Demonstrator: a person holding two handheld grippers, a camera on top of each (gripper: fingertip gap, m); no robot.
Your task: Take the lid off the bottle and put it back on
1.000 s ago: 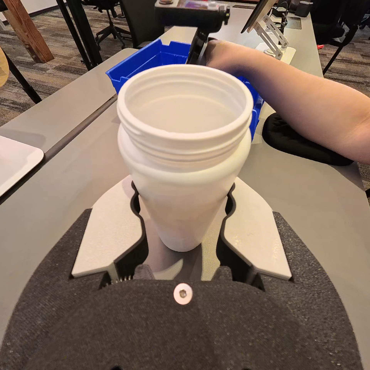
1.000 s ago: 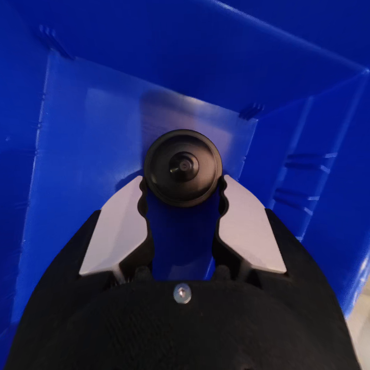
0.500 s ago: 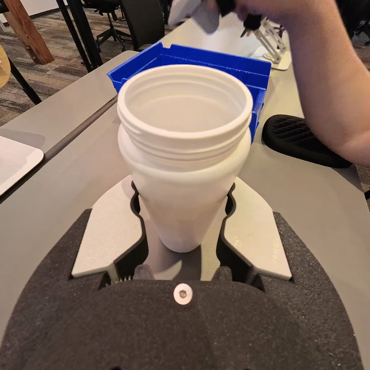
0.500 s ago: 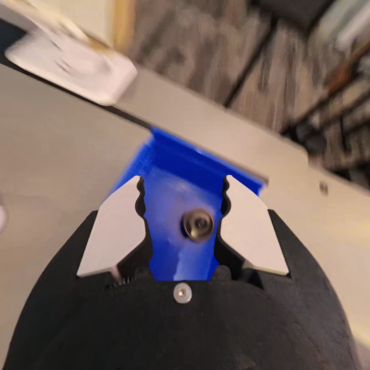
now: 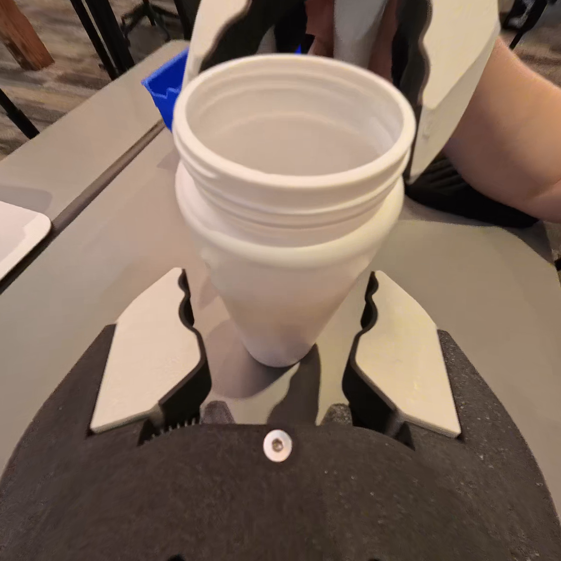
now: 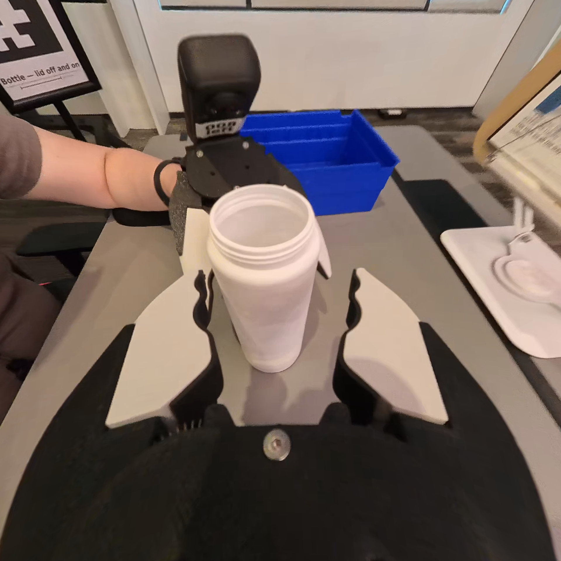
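The white bottle (image 5: pixel 288 212) stands open-mouthed on the grey table (image 5: pixel 91 243), with no lid on it. It also shows in the right wrist view (image 6: pixel 267 288). My left gripper (image 5: pixel 277 273) is open, with its fingers on either side of the bottle's lower body and a small gap. My right gripper (image 6: pixel 276 273) is open wide around the bottle from the opposite side. Its white fingers (image 5: pixel 455 76) loom behind the bottle in the left wrist view. One left finger (image 6: pixel 194 239) shows behind the bottle. No lid shows in either view.
A blue bin (image 6: pixel 334 170) stands on the table just past the bottle. A white stand base (image 6: pixel 501 288) lies at the right. A black pad (image 5: pixel 455 197) and a person's forearm (image 6: pixel 91 176) are nearby. A sign on an easel (image 6: pixel 39 54) stands at the back left.
My right gripper let go of the black lid in the blue bin, rose out and swung round to straddle the bottle. My left gripper's jaws opened off the bottle.
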